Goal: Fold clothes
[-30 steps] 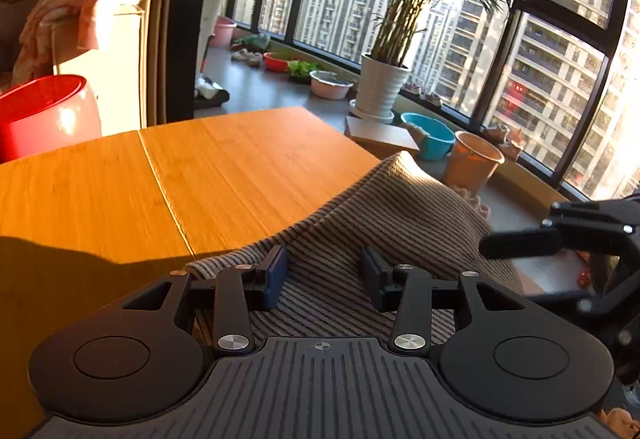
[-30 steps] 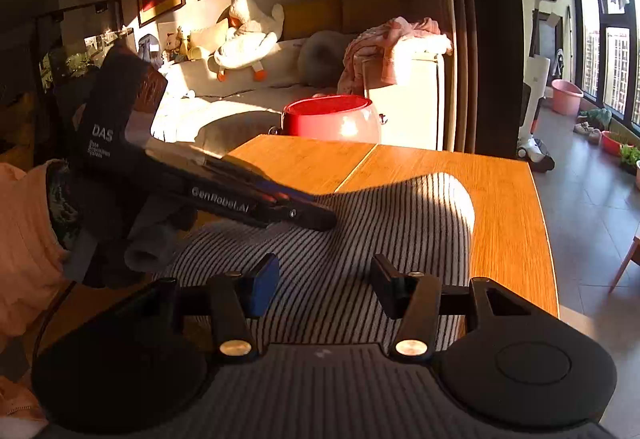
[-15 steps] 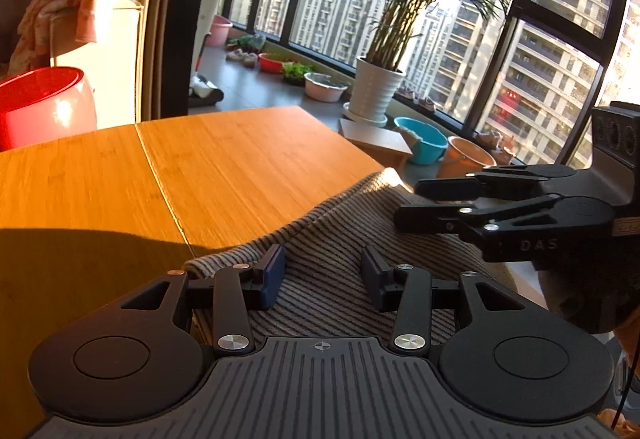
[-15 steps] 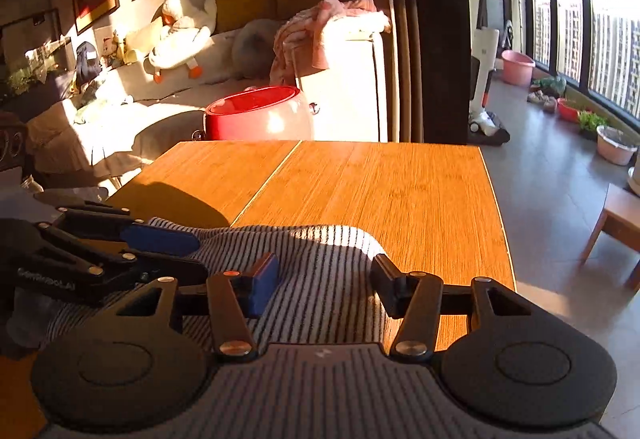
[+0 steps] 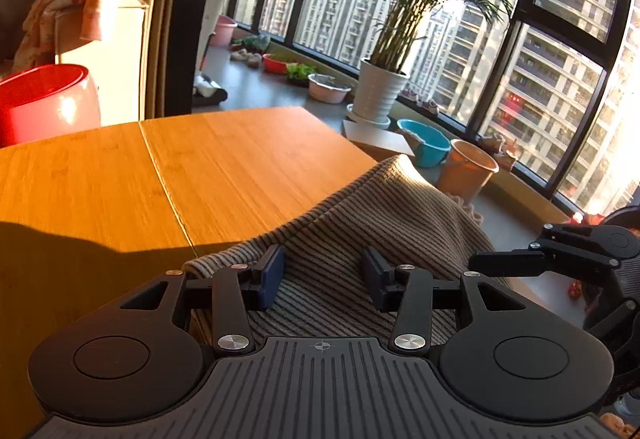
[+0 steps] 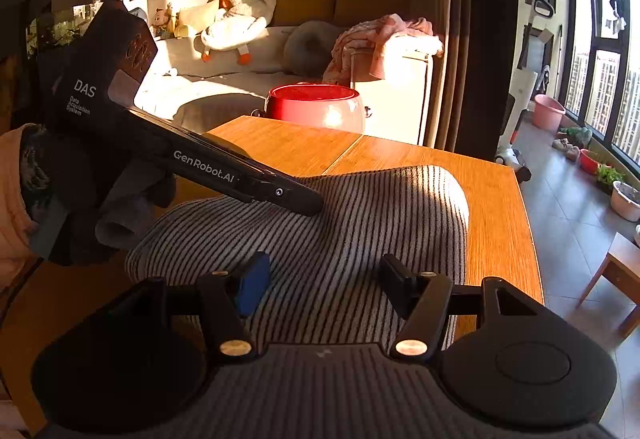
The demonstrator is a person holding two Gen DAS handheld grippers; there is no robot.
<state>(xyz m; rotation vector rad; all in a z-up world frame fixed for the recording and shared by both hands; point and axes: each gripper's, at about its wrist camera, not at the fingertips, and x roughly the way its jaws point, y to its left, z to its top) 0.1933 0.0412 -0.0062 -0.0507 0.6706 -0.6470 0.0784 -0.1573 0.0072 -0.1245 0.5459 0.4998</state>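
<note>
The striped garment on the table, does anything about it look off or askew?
The striped garment lies bunched rather than flat, humped up at its far end near the wooden table's right edge. Both the left gripper and right gripper are open above it.

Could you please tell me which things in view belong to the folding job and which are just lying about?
Part of the job:
- striped garment
- left hand-held gripper, open over it
- right hand-held gripper, open over it
- table

Just lying about:
- red pot
- pink blanket
- potted palm
- blue basin
- plush duck
</note>
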